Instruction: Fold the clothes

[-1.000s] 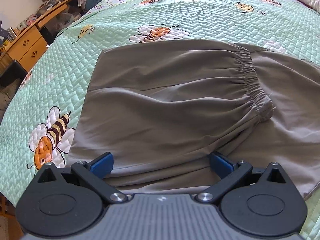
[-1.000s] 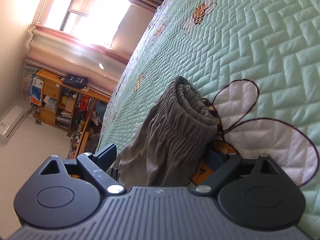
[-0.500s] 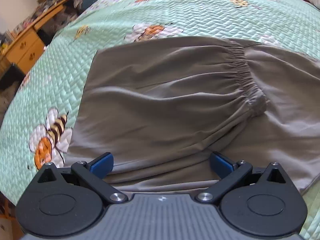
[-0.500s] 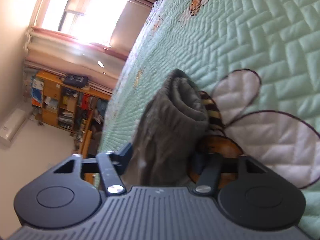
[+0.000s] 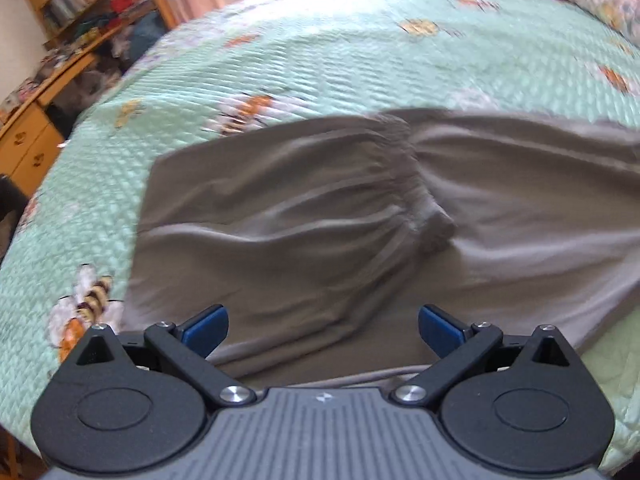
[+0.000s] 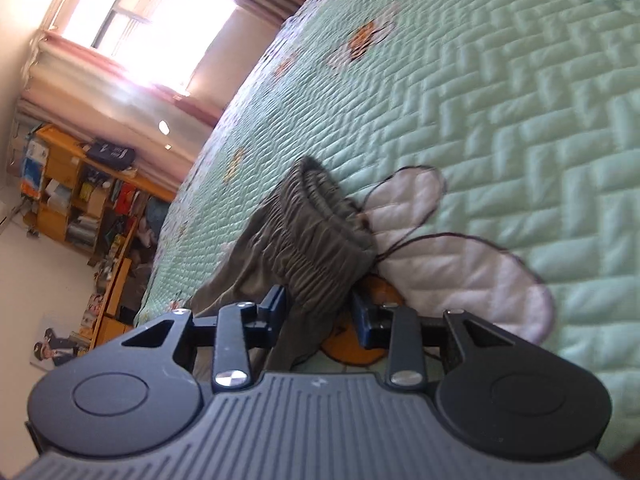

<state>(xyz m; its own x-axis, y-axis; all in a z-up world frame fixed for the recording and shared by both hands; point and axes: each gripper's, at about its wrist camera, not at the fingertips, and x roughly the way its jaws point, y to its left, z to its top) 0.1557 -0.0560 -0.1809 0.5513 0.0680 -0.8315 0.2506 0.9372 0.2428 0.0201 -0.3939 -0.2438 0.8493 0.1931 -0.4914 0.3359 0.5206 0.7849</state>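
Nearest, your right gripper [image 6: 318,312] has just been closing — its blue pads now pinch the gathered elastic waistband [image 6: 320,236] of the grey trousers [image 5: 360,224]. Your left gripper [image 5: 322,330] stands wide apart above the spread cloth, clasping nothing. Beyond, the trousers lie flat on the mint bee-print quilt [image 5: 320,40] — wooden shelves [image 6: 68,184] farthest off.

Probably bedroom: quilted bed [image 5: 360,40], bookshelves [image 6: 68,184]
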